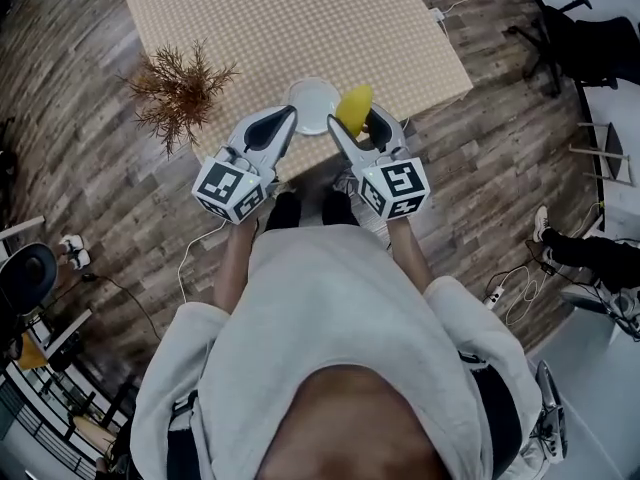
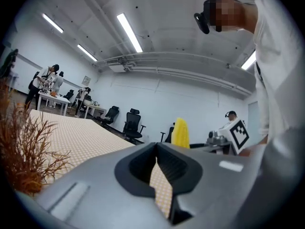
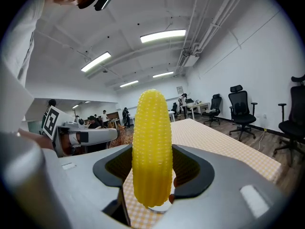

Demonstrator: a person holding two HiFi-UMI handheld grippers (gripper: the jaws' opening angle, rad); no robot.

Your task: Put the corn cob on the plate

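A yellow corn cob stands upright between the jaws of my right gripper, which is shut on it. In the right gripper view the corn cob fills the gap between the dark pads. The cob hangs just right of a white plate that sits at the near edge of the checked table. My left gripper is beside the plate's left rim, jaws closed together with nothing in them. The left gripper view shows its own tips meeting, and beyond them the corn cob.
A dried brown plant stands at the table's near left corner, close to my left gripper. Black office chairs and cables lie on the wooden floor at the right. People work at far tables.
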